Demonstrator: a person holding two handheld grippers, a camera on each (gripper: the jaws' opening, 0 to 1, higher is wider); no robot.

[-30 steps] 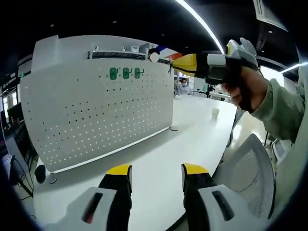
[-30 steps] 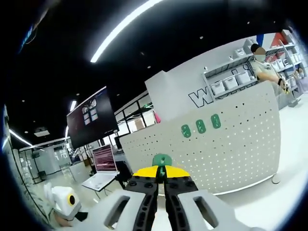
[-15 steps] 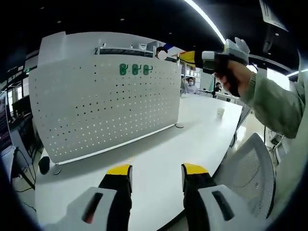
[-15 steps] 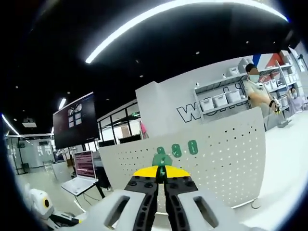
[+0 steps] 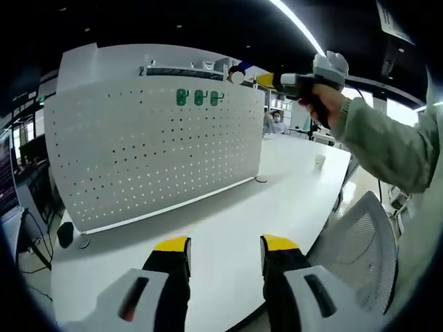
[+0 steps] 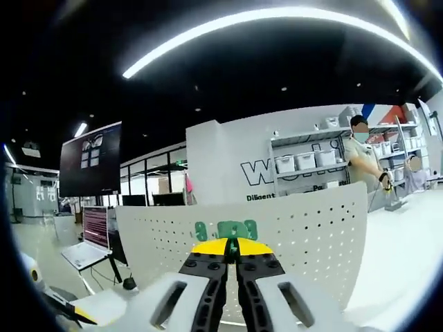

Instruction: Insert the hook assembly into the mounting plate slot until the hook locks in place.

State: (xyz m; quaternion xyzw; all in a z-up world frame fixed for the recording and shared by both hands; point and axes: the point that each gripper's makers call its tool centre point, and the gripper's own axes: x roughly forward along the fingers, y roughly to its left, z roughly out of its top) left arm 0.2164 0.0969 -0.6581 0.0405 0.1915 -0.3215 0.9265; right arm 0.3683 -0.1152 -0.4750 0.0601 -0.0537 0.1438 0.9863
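Right gripper view: right gripper (image 6: 232,250) jaws pinch green hook (image 6: 229,230); left gripper (image 5: 225,252) jaws wide.

pegboard (image 5: 152,155): matt white perforated sheet, looks like painted metal
hooks (image 5: 199,97): green, glossy plastic
desk (image 5: 228,228): smooth white, slight sheen
chair (image 5: 360,252): grey mesh cloth
sleeve (image 5: 387,149): soft green cloth

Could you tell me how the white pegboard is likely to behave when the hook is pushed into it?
The pegboard stands upright on small feet on the table, so a firm push high up might rock it. It looks like thin, stiff sheet, probably flexing little. The right gripper holds the green hook.
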